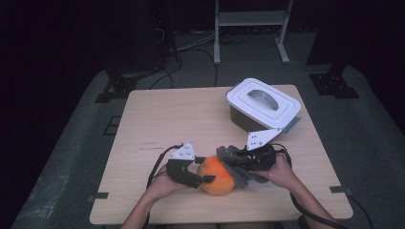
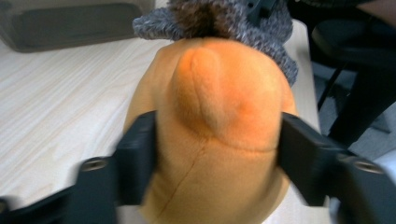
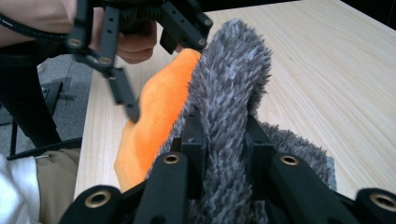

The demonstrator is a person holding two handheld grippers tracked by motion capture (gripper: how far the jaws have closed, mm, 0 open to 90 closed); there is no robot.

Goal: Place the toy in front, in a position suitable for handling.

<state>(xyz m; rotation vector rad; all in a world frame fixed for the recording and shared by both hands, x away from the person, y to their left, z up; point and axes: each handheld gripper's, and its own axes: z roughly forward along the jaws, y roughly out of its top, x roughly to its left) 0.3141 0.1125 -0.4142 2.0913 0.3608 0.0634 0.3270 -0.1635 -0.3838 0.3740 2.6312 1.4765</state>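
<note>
High view: one round orange plush toy (image 1: 217, 177) sits near the front edge of the pale wood-grain worktop (image 1: 162, 119), its short, soft pile stitched with a seam down the body, as the left gripper view shows (image 2: 210, 140). One grey shaggy fabric piece (image 1: 234, 164), long-fibred and speckled dark and light, drapes over the toy's right side and top; whether it is sewn to the toy cannot be told.

Two grippers work on it. The left gripper (image 1: 199, 177) has its black fingers (image 2: 135, 158) spread moderately and pressed against both flanks of the orange toy, holding it. The right gripper (image 3: 224, 140) has its fingers (image 3: 259, 144) drawn narrow, pinching a raised fold of the grey shaggy fabric (image 3: 233, 93) between them. Each gripper carries a pale three-cornered plate and a black cable.

Farther back on the right stands one rectangular container (image 1: 262, 109) with rounded corners, dark grey walls, and a smooth white lid bearing a single arched grey handle (image 1: 260, 97).
</note>
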